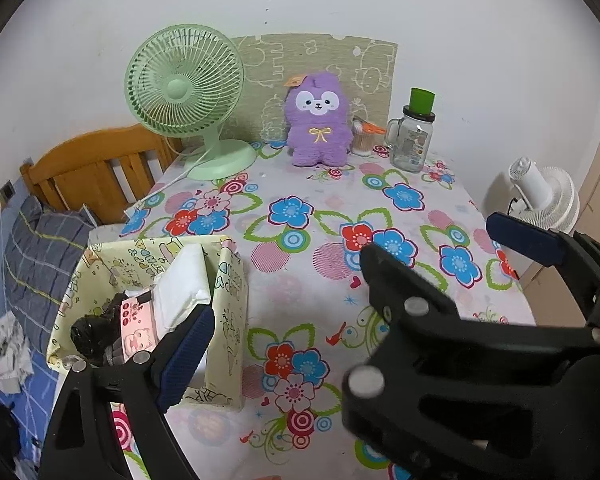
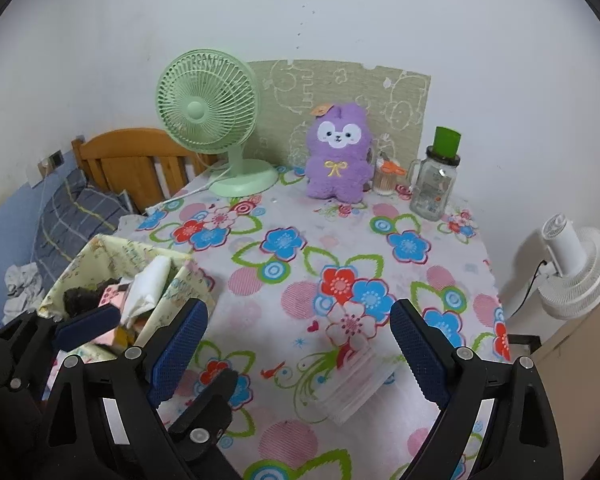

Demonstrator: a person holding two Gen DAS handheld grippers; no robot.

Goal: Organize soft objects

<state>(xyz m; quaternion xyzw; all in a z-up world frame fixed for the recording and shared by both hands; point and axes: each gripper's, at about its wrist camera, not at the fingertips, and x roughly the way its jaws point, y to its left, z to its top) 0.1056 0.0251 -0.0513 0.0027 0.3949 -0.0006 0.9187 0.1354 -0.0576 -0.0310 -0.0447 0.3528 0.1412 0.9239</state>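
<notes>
The yellow fabric basket (image 1: 228, 280) at the table's (image 1: 300, 300) near left holds white tissue packs (image 1: 184, 284) and a pink pack (image 1: 138, 328). Both the left tool (image 1: 364, 272) and right tool (image 2: 298, 344) are spread, empty. The purple plush (image 1: 318, 120) stands far back.

A plain white wall (image 2: 380, 20) rises behind the flower-patterned tablecloth-covered table (image 2: 300, 240) — a wooden slatted headboard (image 2: 132, 160) stands left.
</notes>
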